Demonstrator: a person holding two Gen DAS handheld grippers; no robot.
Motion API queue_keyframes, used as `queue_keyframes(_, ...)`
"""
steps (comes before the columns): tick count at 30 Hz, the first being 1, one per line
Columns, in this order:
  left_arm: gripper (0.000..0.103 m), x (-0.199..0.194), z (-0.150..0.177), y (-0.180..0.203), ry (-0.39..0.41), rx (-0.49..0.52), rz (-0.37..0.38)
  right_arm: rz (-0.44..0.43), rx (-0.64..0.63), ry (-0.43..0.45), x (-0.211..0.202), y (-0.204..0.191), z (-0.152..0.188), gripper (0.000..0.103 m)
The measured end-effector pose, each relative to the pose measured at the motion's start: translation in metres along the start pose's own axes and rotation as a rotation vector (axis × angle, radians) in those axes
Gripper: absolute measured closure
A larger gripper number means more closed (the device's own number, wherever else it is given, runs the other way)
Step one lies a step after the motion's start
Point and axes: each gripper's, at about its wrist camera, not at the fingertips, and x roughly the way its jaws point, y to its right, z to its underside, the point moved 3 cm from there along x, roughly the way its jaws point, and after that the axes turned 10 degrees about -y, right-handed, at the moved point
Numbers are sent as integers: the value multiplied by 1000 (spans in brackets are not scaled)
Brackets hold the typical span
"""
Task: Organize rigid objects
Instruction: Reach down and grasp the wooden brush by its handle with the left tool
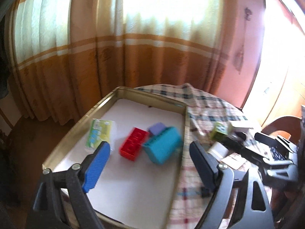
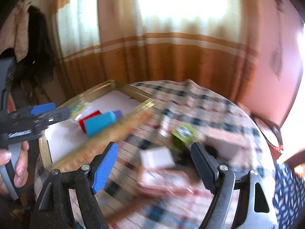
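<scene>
A gold-rimmed tray point(image 1: 114, 99) with a white floor holds a red brick point(image 1: 132, 146), a teal block point(image 1: 163, 147), a purple block point(image 1: 157, 128) and a green-yellow packet point(image 1: 99, 134). My left gripper point(image 1: 150, 160) is open and empty above the tray's near half. On the checked tablecloth lie a green box point(image 2: 184, 135), a white box point(image 2: 157, 157) and a pink-edged card point(image 2: 162, 179). My right gripper point(image 2: 153, 164) is open and empty, hovering over the white box. The right wrist view is blurred.
The round table point(image 2: 209, 103) has a checked cloth and stands in front of orange-and-white curtains point(image 1: 133, 57). My right gripper's body point(image 1: 266, 150) shows at the right of the left wrist view. A hand holds the left gripper point(image 2: 34, 122) at the left.
</scene>
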Motion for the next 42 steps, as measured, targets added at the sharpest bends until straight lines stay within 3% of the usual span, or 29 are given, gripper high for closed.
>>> queue_keyframes(6, 16, -11, 23, 49, 24, 87, 20, 42, 110, -41, -3, 44, 40, 22)
queue_keyframes(11, 16, -10, 31, 71, 23, 135, 30, 28, 166, -72, -7, 53, 66, 22)
queue_keyframes(16, 16, -8, 37, 67, -5, 100, 50, 20, 138, -58, -8, 40, 69, 22)
queue_keyframes(28, 23, 3, 62, 107, -55, 203, 108, 42, 180, -46, -7, 48, 75, 22)
queue_keyframes(32, 36, 16, 68, 112, -109, 213, 125, 44, 198, -48, -5, 54, 77, 22)
queue_keyframes(38, 48, 33, 73, 119, -167, 216, 156, 49, 198, -50, -3, 53, 77, 22)
queue_keyframes(40, 59, 37, 75, 120, -185, 223, 172, 53, 194, -54, -3, 53, 77, 22)
queue_keyframes(42, 88, 43, 79, 126, -220, 239, 224, 53, 192, -53, -3, 53, 77, 22)
